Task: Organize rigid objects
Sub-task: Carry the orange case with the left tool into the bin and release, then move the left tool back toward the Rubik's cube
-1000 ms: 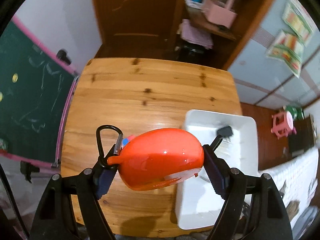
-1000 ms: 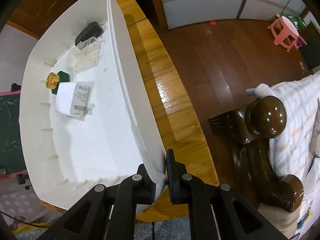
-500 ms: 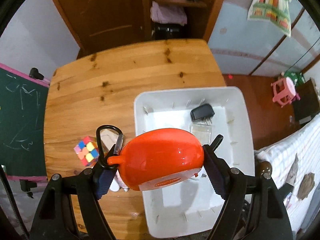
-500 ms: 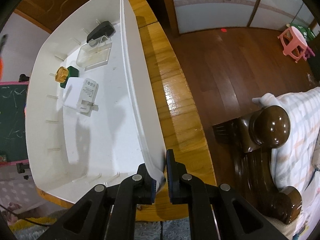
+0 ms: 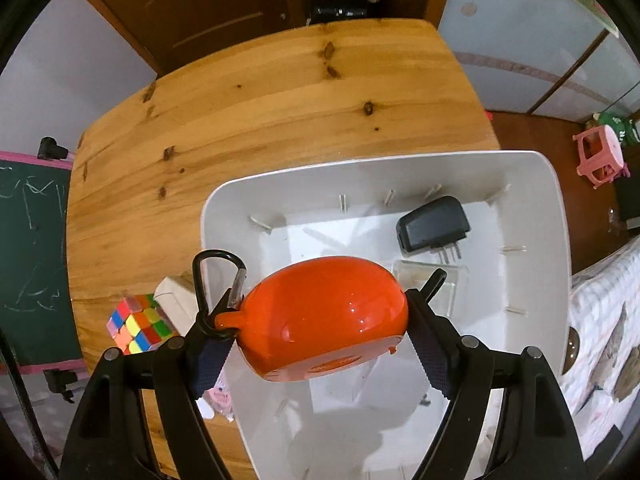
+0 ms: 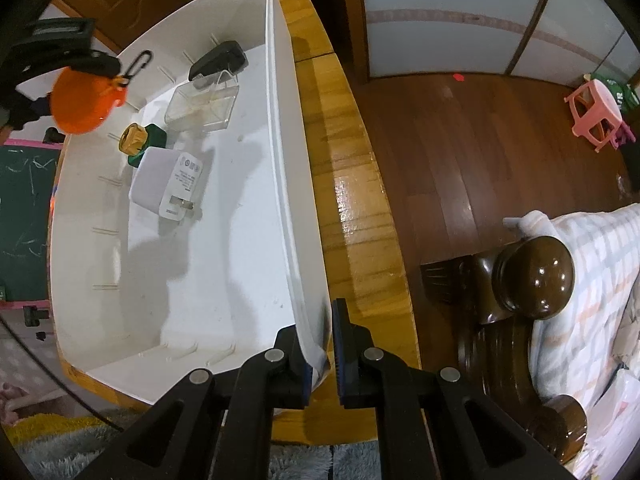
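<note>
The orange case (image 5: 324, 316) with its black carabiner (image 5: 218, 280) is pinched between the pads of my left gripper (image 5: 320, 344), one pad at each end of it. It now hangs over the white bin (image 5: 560, 248), above the near left part of the bin. One second ago I held it over the bare wood of the table (image 5: 260, 112) and the bin was to the right of it; half a second ago it was just over the bin's left rim. In the right wrist view the case (image 6: 82, 102) has come in at the upper left, over the far side of the bin (image 6: 280, 128); before, it was not in that view.

My right gripper (image 6: 322, 354) has stayed where it was, pressed together on the right wall of the bin near its close corner.

Inside the bin lie four things, all in the far half: a black charger (image 5: 434, 228) with its prongs showing, a clear plastic box (image 6: 202, 106) touching it, a green item with a yellow cap (image 6: 140, 142), and a white adapter (image 6: 168, 184) just beside that one. The near half of the bin's floor is bare.

On the table, left of the bin, a coloured puzzle cube (image 5: 140, 324) sits beside a small white box (image 5: 174, 300).
</note>
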`<action>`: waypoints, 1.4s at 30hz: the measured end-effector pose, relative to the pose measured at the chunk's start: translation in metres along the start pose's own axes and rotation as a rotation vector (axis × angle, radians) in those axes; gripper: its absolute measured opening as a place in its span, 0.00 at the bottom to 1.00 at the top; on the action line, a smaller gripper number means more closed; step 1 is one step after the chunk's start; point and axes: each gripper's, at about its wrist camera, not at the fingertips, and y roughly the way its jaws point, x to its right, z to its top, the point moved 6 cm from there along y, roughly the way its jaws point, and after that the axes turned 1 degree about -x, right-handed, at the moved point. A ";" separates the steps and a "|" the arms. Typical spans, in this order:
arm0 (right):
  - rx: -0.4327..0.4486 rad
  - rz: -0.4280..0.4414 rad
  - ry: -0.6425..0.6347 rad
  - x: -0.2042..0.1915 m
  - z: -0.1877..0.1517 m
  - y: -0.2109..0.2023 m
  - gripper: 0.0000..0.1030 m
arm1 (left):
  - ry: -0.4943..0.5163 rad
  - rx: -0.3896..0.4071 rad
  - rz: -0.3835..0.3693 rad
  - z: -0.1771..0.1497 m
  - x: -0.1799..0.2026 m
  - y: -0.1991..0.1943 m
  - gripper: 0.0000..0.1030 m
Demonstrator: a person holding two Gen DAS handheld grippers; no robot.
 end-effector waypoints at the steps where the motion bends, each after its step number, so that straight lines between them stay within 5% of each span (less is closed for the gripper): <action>1: -0.003 0.000 0.001 0.000 0.000 0.001 0.08 | 0.003 -0.012 0.003 0.001 0.001 0.005 0.80; 16: 0.014 0.017 0.017 0.003 -0.002 0.002 0.08 | -0.036 -0.091 0.008 0.007 -0.008 0.043 0.86; 22: 0.020 0.023 0.020 0.004 -0.003 0.002 0.08 | -0.025 -0.030 0.011 0.007 -0.009 0.020 0.93; 42: 0.007 0.068 0.071 0.006 0.000 0.002 0.09 | 0.008 0.137 -0.013 -0.037 -0.042 -0.092 0.93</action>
